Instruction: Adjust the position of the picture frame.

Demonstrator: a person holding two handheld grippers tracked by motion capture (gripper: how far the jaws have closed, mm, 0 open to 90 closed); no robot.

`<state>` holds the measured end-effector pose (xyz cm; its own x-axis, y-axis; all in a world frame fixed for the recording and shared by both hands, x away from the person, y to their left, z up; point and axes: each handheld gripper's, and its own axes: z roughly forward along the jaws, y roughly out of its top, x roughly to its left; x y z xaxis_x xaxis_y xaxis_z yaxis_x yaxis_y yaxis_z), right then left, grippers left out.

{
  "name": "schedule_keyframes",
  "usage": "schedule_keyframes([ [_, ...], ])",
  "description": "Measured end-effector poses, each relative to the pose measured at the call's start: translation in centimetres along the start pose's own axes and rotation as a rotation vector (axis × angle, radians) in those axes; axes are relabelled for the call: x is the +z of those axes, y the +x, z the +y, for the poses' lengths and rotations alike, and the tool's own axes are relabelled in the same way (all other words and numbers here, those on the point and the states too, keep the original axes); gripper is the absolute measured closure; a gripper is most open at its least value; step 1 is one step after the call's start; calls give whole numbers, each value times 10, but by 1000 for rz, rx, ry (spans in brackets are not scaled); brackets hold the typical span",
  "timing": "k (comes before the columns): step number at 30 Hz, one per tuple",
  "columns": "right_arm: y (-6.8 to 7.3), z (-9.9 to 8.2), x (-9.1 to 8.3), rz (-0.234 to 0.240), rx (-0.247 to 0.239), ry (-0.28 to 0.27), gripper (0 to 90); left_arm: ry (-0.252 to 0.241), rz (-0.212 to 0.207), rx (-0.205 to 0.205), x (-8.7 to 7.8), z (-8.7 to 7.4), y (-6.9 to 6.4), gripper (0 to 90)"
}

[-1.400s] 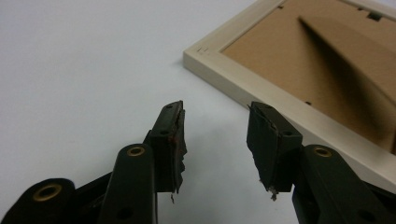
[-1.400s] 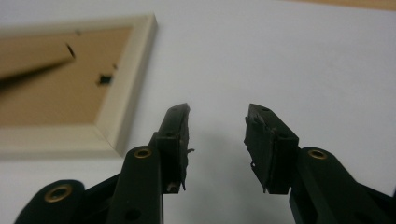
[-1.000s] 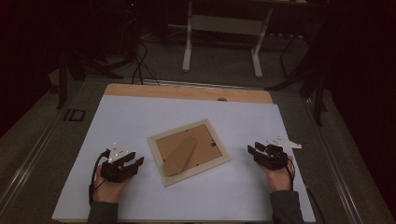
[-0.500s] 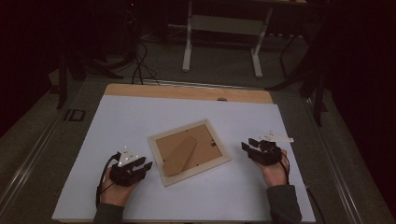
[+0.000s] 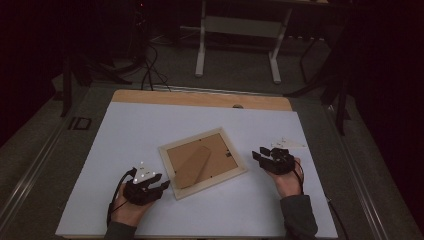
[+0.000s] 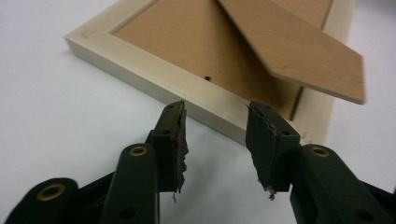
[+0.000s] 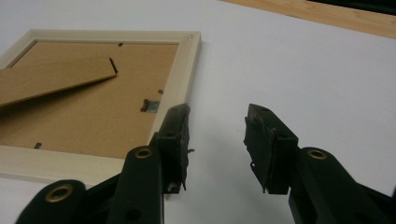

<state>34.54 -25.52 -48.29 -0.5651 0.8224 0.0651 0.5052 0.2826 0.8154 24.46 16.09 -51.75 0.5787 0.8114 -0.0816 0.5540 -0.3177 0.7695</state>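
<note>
Picture frame (image 5: 203, 162) lies face down on the white table cover (image 5: 150, 125) in the high view, turned at an angle, with its brown backing board up and the stand flap (image 5: 192, 166) resting across that board. In the same view the left gripper (image 5: 161, 186) sits at the frame's near-left corner, held in the person's left hand (image 5: 131, 210), and the right gripper (image 5: 257, 155) sits just beside the frame's right edge, held in the right hand (image 5: 287, 181); the view is dim, so contact with the frame cannot be judged from here. A strip of bare wooden table top (image 5: 200, 99) shows beyond the cover. In the left gripper view, the two black jaws stand apart and have just been opening, with the pale wooden rail of the frame (image 6: 154, 77) directly ahead of them and bare cover in the gap; the pads (image 6: 176, 140) press on nothing. The stand flap (image 6: 299, 46) stands slightly raised over the backing board here. In the right gripper view, the jaws are likewise released, spread with bare cover between them. The left-hand fingertip (image 7: 177, 135) overlaps the frame's corner (image 7: 184, 84), possibly touching it, though this cannot be confirmed. A small metal hanger (image 7: 150, 105) is fixed to the backing board near that rail.
</note>
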Motion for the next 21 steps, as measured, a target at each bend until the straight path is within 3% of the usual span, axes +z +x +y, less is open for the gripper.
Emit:
schedule_keyframes([
  [18, 5, 8, 19, 22, -18, 24, 623, 29, 11, 48, 8, -3, -26, 401],
  [21, 5, 8, 24, 32, -12, 25, 628, 37, 14, 39, 10, -4, -28, 374],
])
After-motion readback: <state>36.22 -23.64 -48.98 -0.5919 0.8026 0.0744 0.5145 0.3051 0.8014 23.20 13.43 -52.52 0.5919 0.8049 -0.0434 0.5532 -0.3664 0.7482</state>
